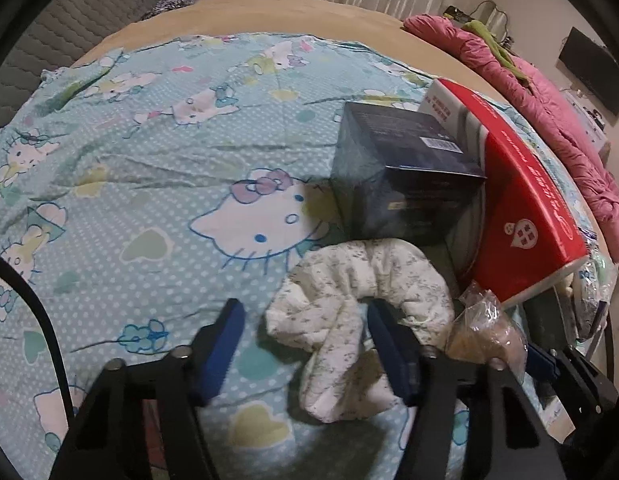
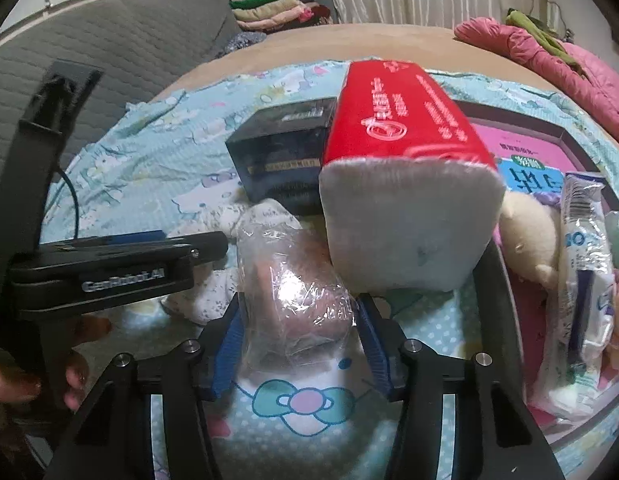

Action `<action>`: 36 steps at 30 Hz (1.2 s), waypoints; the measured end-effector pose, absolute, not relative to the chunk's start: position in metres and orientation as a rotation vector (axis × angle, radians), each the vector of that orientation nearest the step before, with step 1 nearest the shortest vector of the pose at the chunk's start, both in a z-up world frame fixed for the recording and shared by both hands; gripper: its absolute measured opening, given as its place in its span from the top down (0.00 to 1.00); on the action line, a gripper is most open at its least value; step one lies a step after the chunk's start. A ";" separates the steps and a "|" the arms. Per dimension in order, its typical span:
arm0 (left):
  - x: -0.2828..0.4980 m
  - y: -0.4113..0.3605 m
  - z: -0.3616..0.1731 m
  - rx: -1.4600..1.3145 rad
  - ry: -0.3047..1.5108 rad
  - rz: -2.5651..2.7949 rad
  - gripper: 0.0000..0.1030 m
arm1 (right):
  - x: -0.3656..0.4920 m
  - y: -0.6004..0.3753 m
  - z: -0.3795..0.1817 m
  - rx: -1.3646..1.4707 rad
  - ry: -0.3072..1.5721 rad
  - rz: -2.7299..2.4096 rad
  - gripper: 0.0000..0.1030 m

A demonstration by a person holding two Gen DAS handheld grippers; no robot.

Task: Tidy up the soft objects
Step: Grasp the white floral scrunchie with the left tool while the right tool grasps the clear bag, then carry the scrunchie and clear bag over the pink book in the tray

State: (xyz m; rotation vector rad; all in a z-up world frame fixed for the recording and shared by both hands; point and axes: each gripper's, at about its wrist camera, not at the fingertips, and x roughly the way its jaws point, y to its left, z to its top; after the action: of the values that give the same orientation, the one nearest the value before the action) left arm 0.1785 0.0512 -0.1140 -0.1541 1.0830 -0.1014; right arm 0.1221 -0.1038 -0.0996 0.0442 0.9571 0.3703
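Two tongs reaching for soft things on a cartoon-print bedsheet (image 1: 129, 152).

Left gripper (image 1: 305, 344) angled steeply down, half open around a folded white cloth (image 1: 349, 320); right pad against the fabric, left pad apart, so not yet pinched. Right gripper (image 2: 299, 344) tilted down likewise, both pads pressing a clear-wrapped soft bundle (image 2: 293, 292), near the red tissue pack (image 2: 405, 184) and dark box (image 2: 285, 160). Best to centre the cloth, close on the thick fold, lift clear of the box.

A clear plastic-wrapped bundle (image 2: 295, 296) is gripped between the blue pads of the right gripper (image 2: 299, 344). Just behind it, a red tissue pack (image 2: 405, 184) is propped on the patterned sheet (image 2: 157, 168).
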 end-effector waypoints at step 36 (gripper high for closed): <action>0.106 -0.008 0.010 -0.105 0.887 -0.233 0.83 | 0.072 -0.213 0.009 0.309 0.733 0.291 0.47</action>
State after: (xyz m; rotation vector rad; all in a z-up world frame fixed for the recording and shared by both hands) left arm 0.1063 -0.0083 0.0102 -0.1050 0.8873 -0.2333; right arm 0.0724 -0.2125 0.0092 0.3086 0.7326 0.2907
